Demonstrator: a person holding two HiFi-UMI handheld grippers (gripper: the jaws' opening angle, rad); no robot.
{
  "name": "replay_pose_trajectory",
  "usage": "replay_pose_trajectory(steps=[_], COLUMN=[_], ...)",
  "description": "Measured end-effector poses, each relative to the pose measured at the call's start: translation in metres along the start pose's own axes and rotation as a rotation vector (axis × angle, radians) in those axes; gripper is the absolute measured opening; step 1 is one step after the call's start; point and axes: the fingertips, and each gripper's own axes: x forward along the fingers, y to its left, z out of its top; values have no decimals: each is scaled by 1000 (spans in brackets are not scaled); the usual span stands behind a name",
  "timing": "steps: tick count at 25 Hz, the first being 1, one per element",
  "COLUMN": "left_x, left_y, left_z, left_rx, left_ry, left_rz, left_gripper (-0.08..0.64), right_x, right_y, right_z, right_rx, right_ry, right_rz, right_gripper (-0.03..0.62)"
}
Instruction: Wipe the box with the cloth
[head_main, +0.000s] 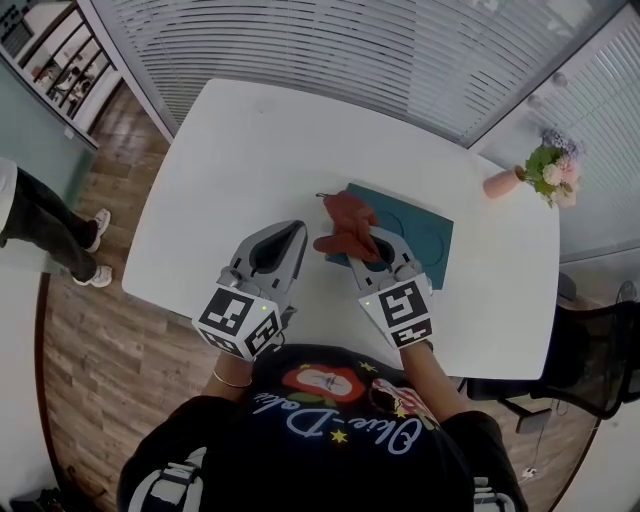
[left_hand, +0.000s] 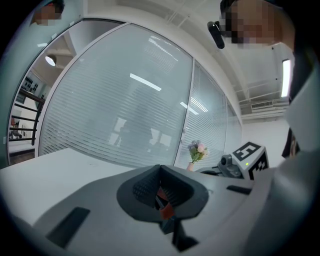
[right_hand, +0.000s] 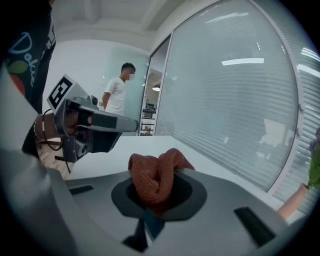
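A flat teal box (head_main: 415, 232) lies on the white table (head_main: 230, 150), right of the middle. A rust-red knitted cloth (head_main: 346, 226) is bunched over the box's left edge. My right gripper (head_main: 366, 242) is shut on the cloth; in the right gripper view the cloth (right_hand: 152, 181) bulges up between the jaws of the right gripper (right_hand: 157, 172), and a sliver of the teal box (right_hand: 152, 223) shows below. My left gripper (head_main: 296, 232) hovers over bare table just left of the cloth, shut and holding nothing; in its own view the left gripper (left_hand: 159, 172) has its pads meeting.
A pink vase of flowers (head_main: 545, 172) stands at the table's far right corner, also the flowers (left_hand: 196, 152). A person (head_main: 50, 228) stands on the wooden floor at left. A black chair (head_main: 590, 360) sits to the right. Blinds (head_main: 400, 50) cover the glass wall behind.
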Motion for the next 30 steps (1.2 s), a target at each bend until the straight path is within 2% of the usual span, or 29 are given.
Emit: replay_pose_trajectory(steps=[5,13,21,30], left_x=[1,4,6,13], left_y=[-3,-6,-11,-24], left_z=[-1,0,-1,-5], left_rx=[3,6,6,11], left_ry=[6,11,19,40], left_rz=[-4,-7,-23,-39], left_gripper=[3,3,3,3], right_x=[10,10,-1,-28], right_y=[19,22,18,-10], right_z=[-23,-32,-42,-65], right_rx=[10,-19,-3,44], right_ry=[76,130,162,192], right_rz=[75,100,84,6], right_gripper=[28,28,28,28])
